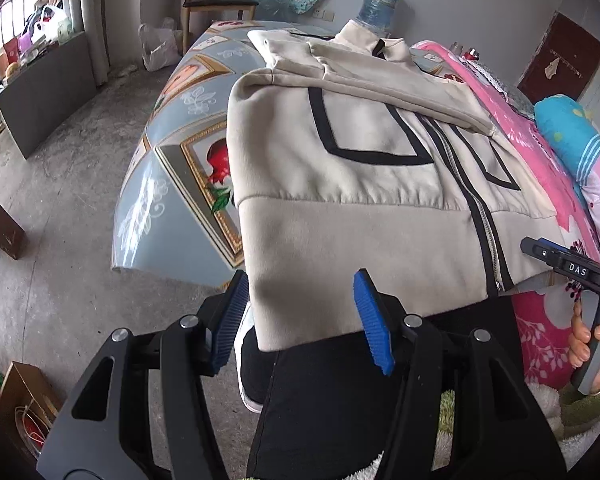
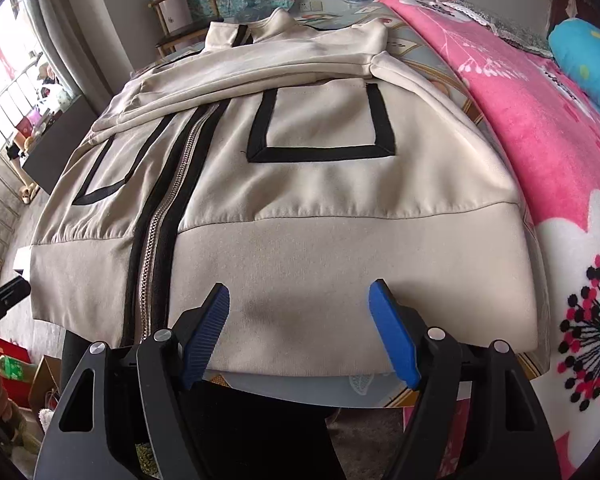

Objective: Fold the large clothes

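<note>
From the left wrist camera, I see my left gripper (image 1: 302, 316) spread wide with nothing in it, its blue fingers straddling the left corner of the jacket's hem band. The jacket (image 1: 352, 168) lies front-up on the bench (image 1: 172, 216), zipper (image 1: 480, 208) closed, sleeves folded across the chest, collar at the far end. That hem corner hangs just off the bench's near edge. To the right of the jacket I can see my right hand (image 1: 590, 344) on the other tool's handle.

From the right wrist camera, my right gripper (image 2: 300, 320) is likewise wide open and empty, poised over the hem band to the right of the zipper (image 2: 168, 216). The jacket (image 2: 300, 184) stretches straight away from me, its long axis running hem to collar, with a pink blanket (image 2: 532, 128) beside it on the right.

I judge the coming move as a fold of the hem toward the collar: both grippers sit at the near hem, each about equally close to its own side of the zipper.
</note>
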A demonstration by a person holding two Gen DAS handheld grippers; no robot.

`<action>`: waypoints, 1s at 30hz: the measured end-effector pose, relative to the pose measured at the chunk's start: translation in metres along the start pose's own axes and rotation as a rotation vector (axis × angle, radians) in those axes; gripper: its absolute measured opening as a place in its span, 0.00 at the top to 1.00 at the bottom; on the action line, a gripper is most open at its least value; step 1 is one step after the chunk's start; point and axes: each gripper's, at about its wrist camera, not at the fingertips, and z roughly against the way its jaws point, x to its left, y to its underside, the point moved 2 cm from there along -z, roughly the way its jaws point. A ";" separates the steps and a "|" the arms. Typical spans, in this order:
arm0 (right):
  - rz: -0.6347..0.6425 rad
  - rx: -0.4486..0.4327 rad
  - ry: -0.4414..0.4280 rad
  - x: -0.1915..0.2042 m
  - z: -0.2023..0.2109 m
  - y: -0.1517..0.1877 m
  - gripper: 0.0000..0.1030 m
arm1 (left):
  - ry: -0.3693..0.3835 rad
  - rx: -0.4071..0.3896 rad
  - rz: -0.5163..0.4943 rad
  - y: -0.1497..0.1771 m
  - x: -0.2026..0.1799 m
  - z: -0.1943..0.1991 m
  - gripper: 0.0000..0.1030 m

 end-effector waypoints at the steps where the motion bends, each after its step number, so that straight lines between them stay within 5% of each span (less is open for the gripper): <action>1: 0.002 -0.003 -0.003 0.000 0.000 0.000 0.30 | 0.009 0.014 0.010 0.005 0.002 -0.001 0.49; 17: 0.034 0.002 0.010 0.006 -0.003 -0.003 0.26 | 0.120 0.105 0.203 0.021 0.031 -0.027 0.51; 21: 0.022 -0.029 -0.020 0.008 0.008 -0.002 0.26 | 0.149 0.107 0.207 0.021 0.032 -0.027 0.80; 24: 0.072 -0.080 -0.073 0.024 0.022 0.000 0.26 | 0.143 0.099 0.169 0.021 0.025 -0.019 0.92; 30: 0.327 -0.145 -0.282 0.101 0.044 0.016 0.26 | 0.160 0.055 0.120 0.004 0.011 0.015 0.95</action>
